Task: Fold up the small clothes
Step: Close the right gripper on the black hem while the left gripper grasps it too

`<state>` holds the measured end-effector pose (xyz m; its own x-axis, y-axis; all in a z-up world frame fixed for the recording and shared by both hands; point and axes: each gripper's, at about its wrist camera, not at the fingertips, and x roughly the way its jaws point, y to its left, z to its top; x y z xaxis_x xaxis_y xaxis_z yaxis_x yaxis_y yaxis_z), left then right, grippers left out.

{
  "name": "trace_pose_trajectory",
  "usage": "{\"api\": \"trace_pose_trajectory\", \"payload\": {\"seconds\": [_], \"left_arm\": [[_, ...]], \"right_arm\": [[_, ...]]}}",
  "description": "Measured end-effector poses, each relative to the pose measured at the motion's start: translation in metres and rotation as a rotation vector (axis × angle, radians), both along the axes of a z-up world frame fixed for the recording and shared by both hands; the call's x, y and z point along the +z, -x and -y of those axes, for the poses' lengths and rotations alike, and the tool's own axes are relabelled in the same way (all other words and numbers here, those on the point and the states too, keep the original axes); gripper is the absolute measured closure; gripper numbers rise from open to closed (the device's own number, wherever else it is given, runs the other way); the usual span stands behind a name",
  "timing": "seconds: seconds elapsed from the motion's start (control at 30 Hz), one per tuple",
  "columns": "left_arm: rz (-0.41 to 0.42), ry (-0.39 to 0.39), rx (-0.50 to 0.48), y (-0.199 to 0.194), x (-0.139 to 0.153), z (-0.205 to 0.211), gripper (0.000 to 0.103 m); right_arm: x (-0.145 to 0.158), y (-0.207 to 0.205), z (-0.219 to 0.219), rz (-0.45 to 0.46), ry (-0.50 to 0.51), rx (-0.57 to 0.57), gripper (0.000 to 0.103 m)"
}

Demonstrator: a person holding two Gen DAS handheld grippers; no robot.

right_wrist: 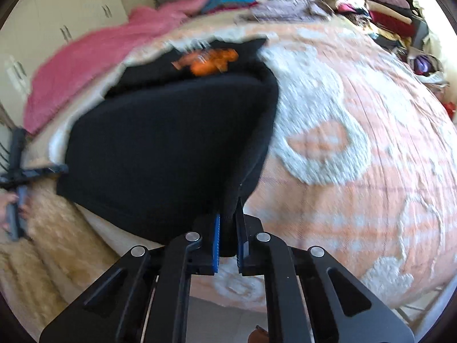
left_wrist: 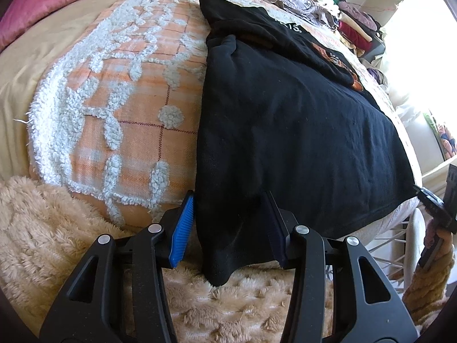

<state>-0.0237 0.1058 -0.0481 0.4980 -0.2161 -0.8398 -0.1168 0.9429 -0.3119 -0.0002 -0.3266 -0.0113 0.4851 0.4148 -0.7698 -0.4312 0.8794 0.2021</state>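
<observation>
Black T-shirt (left_wrist: 285, 131): lies spread on the bedspread, filling the centre and right of the left wrist frame; in the right wrist frame (right_wrist: 160, 148) it sits left of centre, with its orange print (right_wrist: 207, 61) towards the top.
Left gripper (left_wrist: 228, 228): jaws spread wide at the bottom of the frame, a hanging corner of the shirt between the blue pads (left_wrist: 181, 228) but not pinched.
Right gripper (right_wrist: 227, 237): jaws drawn close, clamping a bunched fold of the shirt at bottom centre.
Bedspread (left_wrist: 128, 91): orange plaid with white tufted pattern, under the shirt.
Fuzzy beige blanket (left_wrist: 57, 228): lower left of the left wrist frame.
Pink blanket (right_wrist: 94, 65): upper left of the right wrist frame.
Clothes pile (left_wrist: 342, 14): upper right.
</observation>
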Motion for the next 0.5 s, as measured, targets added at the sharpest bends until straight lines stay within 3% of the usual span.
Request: {"api": "trace_pose_trajectory", "payload": {"seconds": [0.13,0.2,0.23,0.27,0.5], "left_arm": [[-0.002,-0.005,-0.005,0.002,0.0,-0.001,0.065],[-0.004,-0.007,-0.007,0.003,0.0,0.0,0.074],[-0.005,0.003,-0.009,0.003,0.0,0.0,0.088],[-0.006,0.022,-0.012,0.003,-0.001,-0.001,0.094],[0.06,0.031,-0.014,0.013,0.02,0.0,0.098]], "right_arm": [[0.03,0.0,0.006,0.076,-0.132,-0.002,0.096],[0.042,-0.002,0.009,0.104,-0.167,-0.004,0.096],[0.048,-0.004,0.01,0.122,-0.183,-0.008,0.096],[0.052,-0.005,0.011,0.132,-0.193,-0.011,0.096],[0.063,-0.012,0.011,0.154,-0.217,-0.03,0.096]]}}
